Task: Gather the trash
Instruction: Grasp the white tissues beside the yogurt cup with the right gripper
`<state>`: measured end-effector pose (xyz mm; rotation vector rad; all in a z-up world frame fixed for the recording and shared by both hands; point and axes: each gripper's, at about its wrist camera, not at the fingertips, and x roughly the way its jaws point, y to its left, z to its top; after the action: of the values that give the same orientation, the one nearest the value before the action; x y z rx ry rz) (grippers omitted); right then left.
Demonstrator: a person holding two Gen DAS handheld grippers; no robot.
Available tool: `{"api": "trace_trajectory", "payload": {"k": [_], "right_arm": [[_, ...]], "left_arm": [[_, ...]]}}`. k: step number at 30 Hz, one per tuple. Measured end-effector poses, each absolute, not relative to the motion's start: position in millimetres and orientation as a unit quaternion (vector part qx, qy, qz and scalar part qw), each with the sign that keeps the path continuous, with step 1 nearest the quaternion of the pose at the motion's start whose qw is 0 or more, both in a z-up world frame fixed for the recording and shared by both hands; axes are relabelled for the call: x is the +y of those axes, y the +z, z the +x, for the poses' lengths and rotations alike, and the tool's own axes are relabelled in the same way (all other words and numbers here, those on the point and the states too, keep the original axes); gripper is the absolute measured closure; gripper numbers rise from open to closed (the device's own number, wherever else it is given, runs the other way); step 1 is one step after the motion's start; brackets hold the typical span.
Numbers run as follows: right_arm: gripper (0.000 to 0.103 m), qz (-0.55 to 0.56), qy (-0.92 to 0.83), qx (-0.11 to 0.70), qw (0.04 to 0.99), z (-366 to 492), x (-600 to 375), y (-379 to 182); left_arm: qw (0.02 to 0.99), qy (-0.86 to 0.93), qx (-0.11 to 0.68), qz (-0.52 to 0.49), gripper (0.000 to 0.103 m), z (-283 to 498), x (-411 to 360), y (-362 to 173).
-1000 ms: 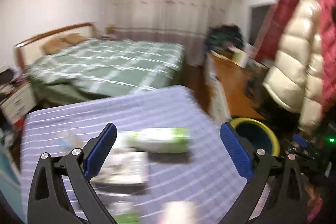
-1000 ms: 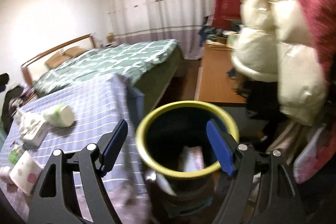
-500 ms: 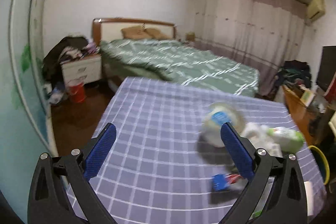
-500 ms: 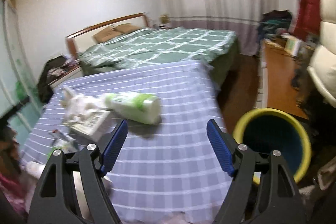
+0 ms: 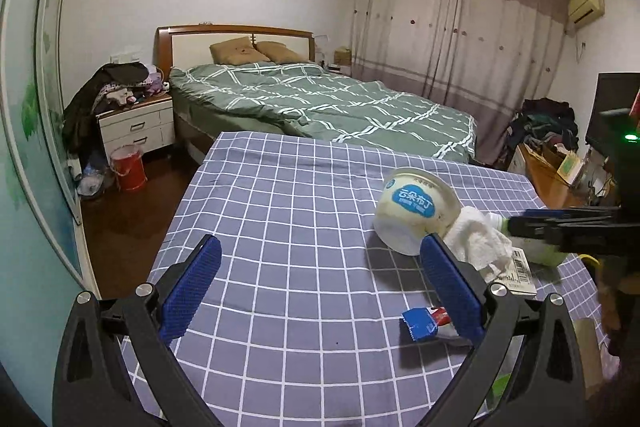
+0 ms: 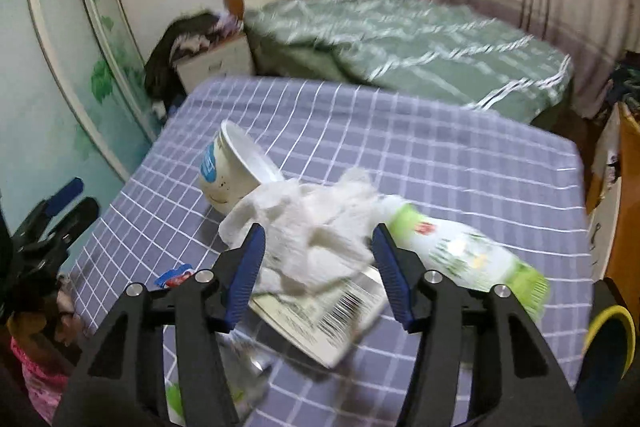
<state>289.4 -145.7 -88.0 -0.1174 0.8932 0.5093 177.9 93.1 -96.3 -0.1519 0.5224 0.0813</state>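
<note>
Trash lies on a table with a purple checked cloth. A tipped cream cup with a blue label lies by a crumpled white tissue. My left gripper is open and empty, left of the cup. A blue and red wrapper lies by its right finger. My right gripper is open, its fingers either side of the tissue, above a flat barcoded box. A green and white bottle lies to the right. The cup lies behind.
A yellow-rimmed bin stands past the table's right edge. A green bed lies behind the table, with a nightstand and a red bucket at left. The right gripper shows at the left wrist view's right edge.
Both views have swung left from the bin toward the table. My right gripper has come down over the tissue and its fingers stand closer together. My left gripper has steadied left of the cup.
</note>
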Motion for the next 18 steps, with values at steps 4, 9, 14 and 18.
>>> {"api": "trace_trajectory", "payload": {"k": [4,9,14,18], "right_arm": [[0.049,-0.059,0.254,0.461,0.848,305,-131,-101],[0.093,-0.046,0.262,0.484,0.834,310,-128,-109],[0.094,-0.015,0.269,0.465,0.843,306,-143,-93],[0.094,0.005,0.277,0.434,0.857,297,-158,-63]], "left_arm": [[0.960,0.031,0.264,-0.088,0.005,178,96,-98],[0.960,0.024,0.265,-0.086,0.005,178,93,-98],[0.960,0.020,0.267,-0.078,0.005,178,89,-99],[0.960,0.017,0.270,-0.075,0.005,178,87,-101]]}}
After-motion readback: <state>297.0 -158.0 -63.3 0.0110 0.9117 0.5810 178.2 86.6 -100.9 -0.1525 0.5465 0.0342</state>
